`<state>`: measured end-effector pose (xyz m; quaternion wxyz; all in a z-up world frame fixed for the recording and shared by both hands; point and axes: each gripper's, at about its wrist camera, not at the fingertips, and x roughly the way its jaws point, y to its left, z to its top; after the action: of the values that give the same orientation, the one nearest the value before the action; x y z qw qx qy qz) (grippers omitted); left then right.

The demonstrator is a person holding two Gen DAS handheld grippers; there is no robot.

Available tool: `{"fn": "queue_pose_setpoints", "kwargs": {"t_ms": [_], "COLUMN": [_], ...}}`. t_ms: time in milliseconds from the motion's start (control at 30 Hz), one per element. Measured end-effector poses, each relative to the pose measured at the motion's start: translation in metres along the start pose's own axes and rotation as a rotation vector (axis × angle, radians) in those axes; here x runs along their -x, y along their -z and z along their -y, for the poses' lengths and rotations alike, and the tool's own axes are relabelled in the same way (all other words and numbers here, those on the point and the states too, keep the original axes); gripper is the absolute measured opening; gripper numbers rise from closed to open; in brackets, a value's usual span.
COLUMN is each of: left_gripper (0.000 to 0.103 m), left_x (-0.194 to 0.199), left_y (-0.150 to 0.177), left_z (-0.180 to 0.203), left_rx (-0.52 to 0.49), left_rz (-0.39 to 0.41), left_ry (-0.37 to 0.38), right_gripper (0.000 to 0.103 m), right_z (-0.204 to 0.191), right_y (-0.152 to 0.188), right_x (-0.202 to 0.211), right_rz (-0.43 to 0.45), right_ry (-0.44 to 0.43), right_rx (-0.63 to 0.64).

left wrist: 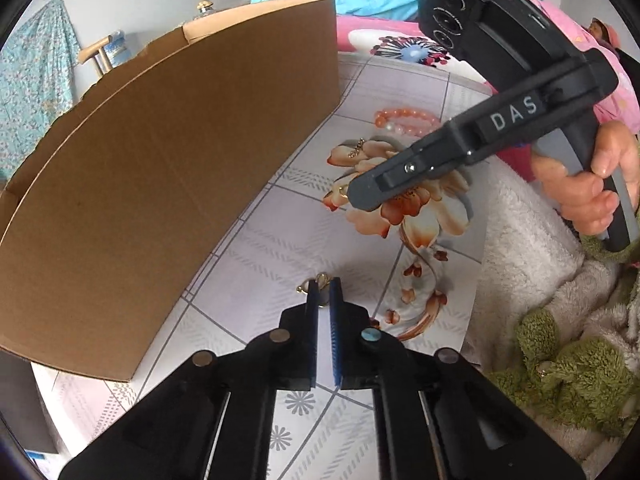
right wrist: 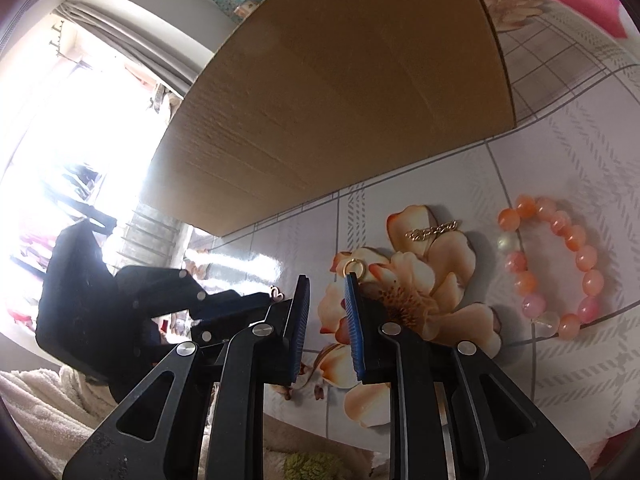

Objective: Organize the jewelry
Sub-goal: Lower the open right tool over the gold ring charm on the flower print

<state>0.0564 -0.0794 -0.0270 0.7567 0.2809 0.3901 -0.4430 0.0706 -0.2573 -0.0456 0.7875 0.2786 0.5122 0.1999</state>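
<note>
My left gripper (left wrist: 324, 286) is nearly closed on a small gold jewelry piece (left wrist: 316, 280) at its fingertips, low over the flowered tablecloth. It also shows in the right wrist view (right wrist: 276, 293). My right gripper (right wrist: 327, 280) is open and empty, its right fingertip just below a gold ring (right wrist: 354, 267) lying on the cloth. A short gold chain (right wrist: 432, 230) lies beyond the ring. A pink and orange bead bracelet (right wrist: 560, 268) lies to the right. The bracelet (left wrist: 404, 120), chain (left wrist: 357, 148) and ring (left wrist: 342, 190) also show in the left wrist view.
A tall cardboard box (left wrist: 168, 152) stands on the table's left, its side wall (right wrist: 340, 92) close behind the jewelry. A white fluffy blanket (left wrist: 520, 264) and a green plush piece (left wrist: 568, 376) lie at the table's right edge.
</note>
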Motion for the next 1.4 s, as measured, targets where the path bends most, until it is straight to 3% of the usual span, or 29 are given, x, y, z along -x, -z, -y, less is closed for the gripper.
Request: {"fn": "queue_pose_setpoints", "kwargs": {"t_ms": [233, 600, 767, 900, 967, 1133, 1233, 1400], "left_gripper": [0.004, 0.0, 0.001, 0.026, 0.026, 0.025, 0.02, 0.019], "left_x": [0.003, 0.017, 0.017, 0.011, 0.006, 0.001, -0.001, -0.002], "left_y": [0.004, 0.015, 0.013, 0.009, 0.007, 0.0, -0.005, -0.007], "left_z": [0.007, 0.013, 0.003, 0.0, 0.0, 0.001, 0.006, 0.004], "left_rx": [0.002, 0.048, 0.168, 0.243, 0.259, 0.229, 0.179, 0.189], "left_rz": [0.02, 0.054, 0.034, 0.024, 0.015, -0.007, -0.031, -0.048], "left_ry": [-0.053, -0.059, -0.032, -0.039, -0.052, -0.066, -0.071, -0.072], "right_gripper": [0.02, 0.02, 0.02, 0.02, 0.02, 0.02, 0.02, 0.02], "right_z": [-0.001, -0.001, -0.005, -0.007, -0.008, -0.011, -0.01, -0.007], "right_y": [-0.001, 0.007, 0.009, 0.009, 0.01, 0.011, 0.011, 0.012], "right_x": [0.017, 0.028, 0.031, 0.026, 0.023, 0.022, 0.019, 0.016], "right_rz": [0.027, 0.048, 0.06, 0.057, 0.056, 0.066, 0.067, 0.067], "right_ry": [0.006, 0.025, 0.037, 0.024, 0.02, 0.027, 0.025, 0.015], "right_rx": [0.013, 0.004, 0.013, 0.008, 0.008, 0.021, 0.019, 0.012]}}
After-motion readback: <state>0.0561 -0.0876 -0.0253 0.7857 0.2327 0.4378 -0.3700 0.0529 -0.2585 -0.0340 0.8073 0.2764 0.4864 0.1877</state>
